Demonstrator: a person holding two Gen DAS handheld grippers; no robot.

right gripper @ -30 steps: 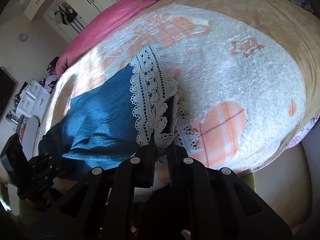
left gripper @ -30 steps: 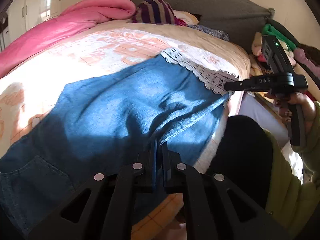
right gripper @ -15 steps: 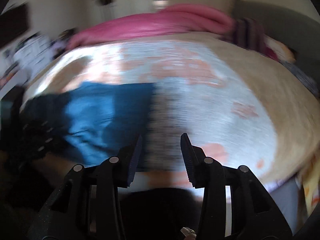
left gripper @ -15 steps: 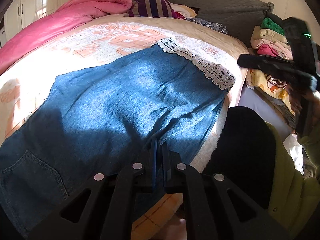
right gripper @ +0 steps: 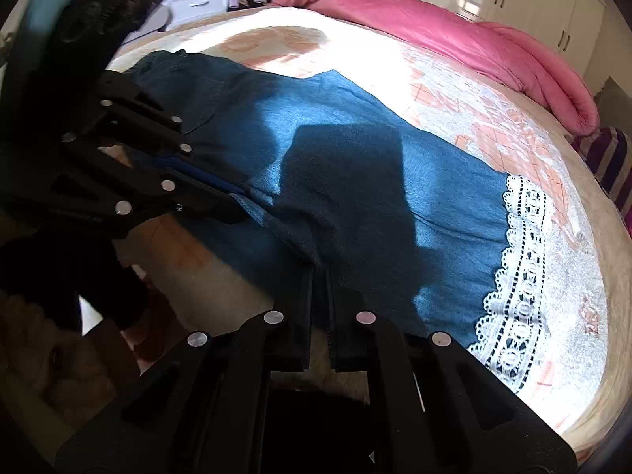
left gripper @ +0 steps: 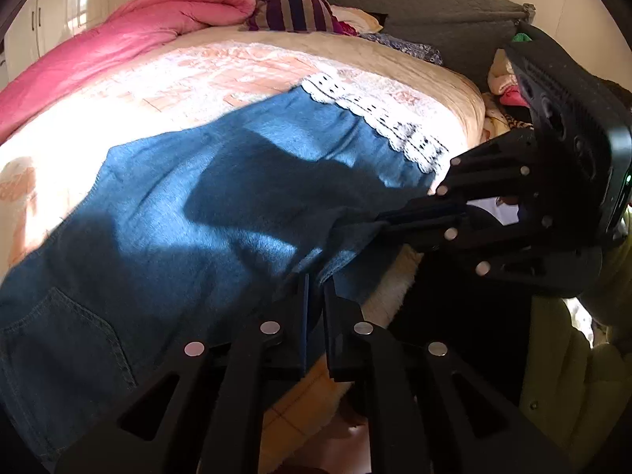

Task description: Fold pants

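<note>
I see the bed (left gripper: pixel 442 79) carrying the pants (left gripper: pixel 189 213), spread flat along its near edge. My left tool (left gripper: pixel 315 276) and right tool (right gripper: pixel 319 272) both pinch that denim edge, jaws narrow.

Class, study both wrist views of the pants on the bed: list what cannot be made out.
- Pants, left wrist view: the waist end is cut off by the lower left edge.
- Left tool, left wrist view: its fingers cover the near hem.
- Right tool, right wrist view: shadow hides the fabric at its tips.
</note>
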